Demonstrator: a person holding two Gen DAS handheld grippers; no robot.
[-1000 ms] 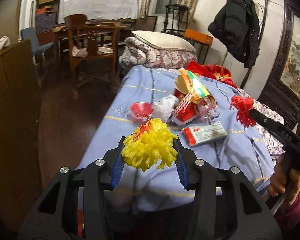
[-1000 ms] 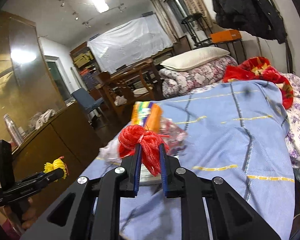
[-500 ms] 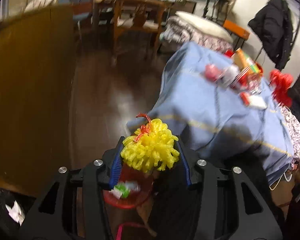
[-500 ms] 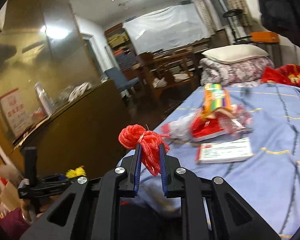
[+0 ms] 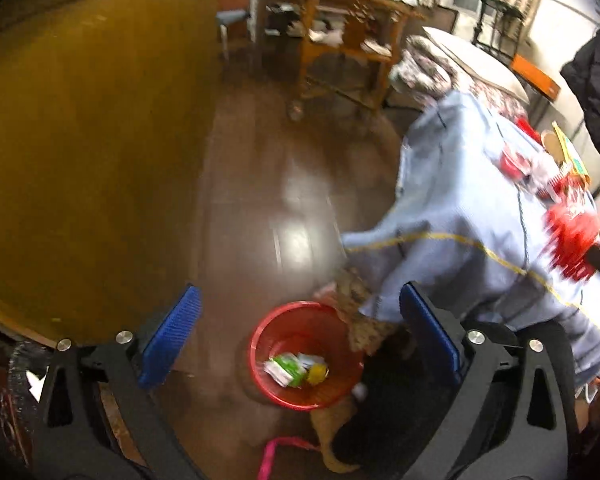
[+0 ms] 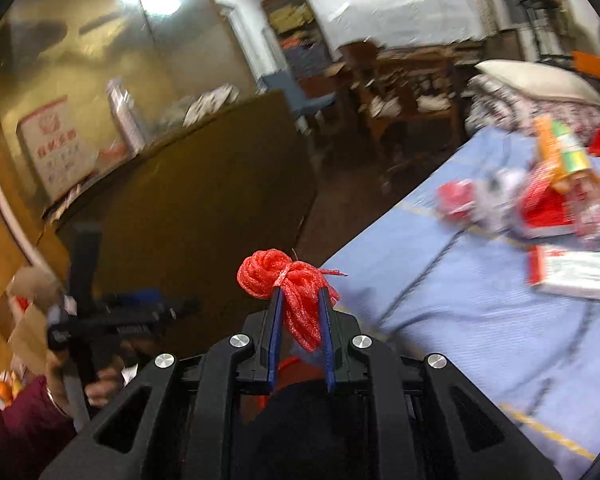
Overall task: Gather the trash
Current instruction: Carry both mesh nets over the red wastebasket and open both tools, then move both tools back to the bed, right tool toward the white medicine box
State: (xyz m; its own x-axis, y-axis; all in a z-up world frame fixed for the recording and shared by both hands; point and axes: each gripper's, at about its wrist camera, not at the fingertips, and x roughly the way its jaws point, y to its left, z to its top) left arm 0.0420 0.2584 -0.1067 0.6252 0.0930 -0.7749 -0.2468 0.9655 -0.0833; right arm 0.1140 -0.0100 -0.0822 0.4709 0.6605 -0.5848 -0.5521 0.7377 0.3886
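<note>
A red bucket (image 5: 306, 354) stands on the dark floor (image 5: 268, 208) just beside the near corner of the bed, where the blue sheet (image 5: 460, 216) hangs down. Inside the bucket lie a green and white wrapper (image 5: 288, 370) and a small yellow lump (image 5: 317, 373), side by side on the bottom.

The left gripper (image 5: 300, 338) hangs above the bucket with its jaws spread wide and nothing between the blue pads (image 5: 172, 340); the bucket shows in the gap between them.

The right gripper (image 6: 300, 322) is closed on a bunch of red netting (image 6: 288, 284), which bulges out above the fingertips and trails down between them. It is held over the near edge of the bed, beside the tall brown cabinet (image 6: 204, 216).

More trash lies farther up the bed on the blue sheet, well apart from the bucket: a flat red and white box (image 6: 576, 274) nearest, then a blurred heap of red and clear wrappers (image 6: 540, 204) with an orange and green carton (image 6: 560, 152) leaning on top.

At the head of the bed sits a rolled flowered quilt (image 5: 424, 68) with a pillow (image 6: 536, 80) on it. A wooden chair (image 5: 340, 40) stands beyond the floor.
</note>
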